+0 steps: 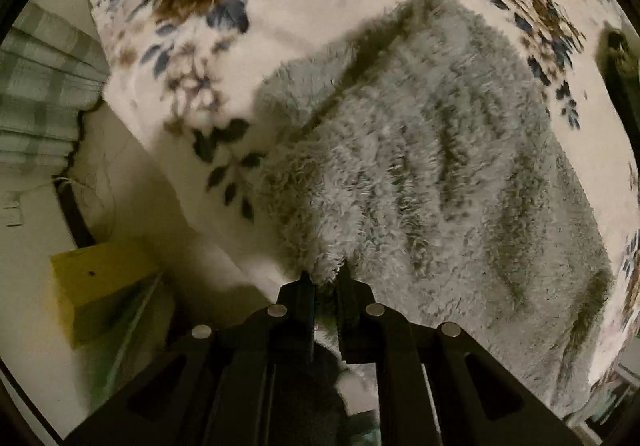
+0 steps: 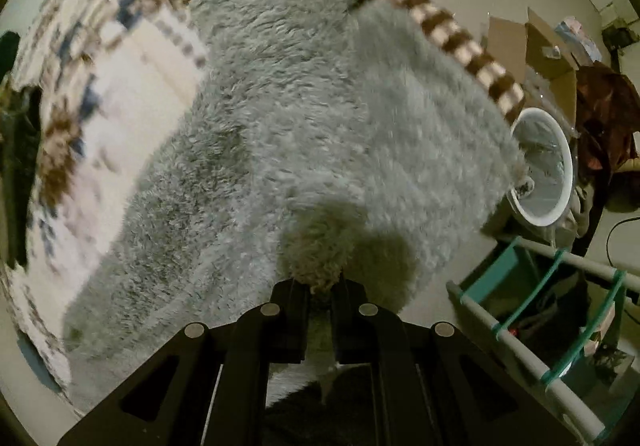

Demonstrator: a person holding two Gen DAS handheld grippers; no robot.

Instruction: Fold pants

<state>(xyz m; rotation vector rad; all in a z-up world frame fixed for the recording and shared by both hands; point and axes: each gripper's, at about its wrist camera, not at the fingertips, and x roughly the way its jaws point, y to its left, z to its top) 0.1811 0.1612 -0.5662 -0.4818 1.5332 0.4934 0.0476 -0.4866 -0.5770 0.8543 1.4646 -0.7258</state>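
Note:
The pants (image 1: 420, 150) are pale grey and fluffy and lie spread over a white floral blanket (image 1: 192, 58) on a bed. My left gripper (image 1: 326, 278) is shut on a pinched tuft of the pants' edge near the bed's side. In the right wrist view the same fluffy pants (image 2: 304, 118) fill the middle. My right gripper (image 2: 320, 286) is shut on a bunched fold of their fabric. Both held edges are raised a little off the bed, and fabric hangs down between the fingers.
Left wrist view: a yellow box (image 1: 96, 278) on the floor left of the bed and a green checked curtain (image 1: 44, 86). Right wrist view: a brown-and-white checked blanket edge (image 2: 460, 38), a white bucket (image 2: 548, 166), cardboard boxes (image 2: 532, 46) and a grey-and-teal rack (image 2: 540, 318) at the right.

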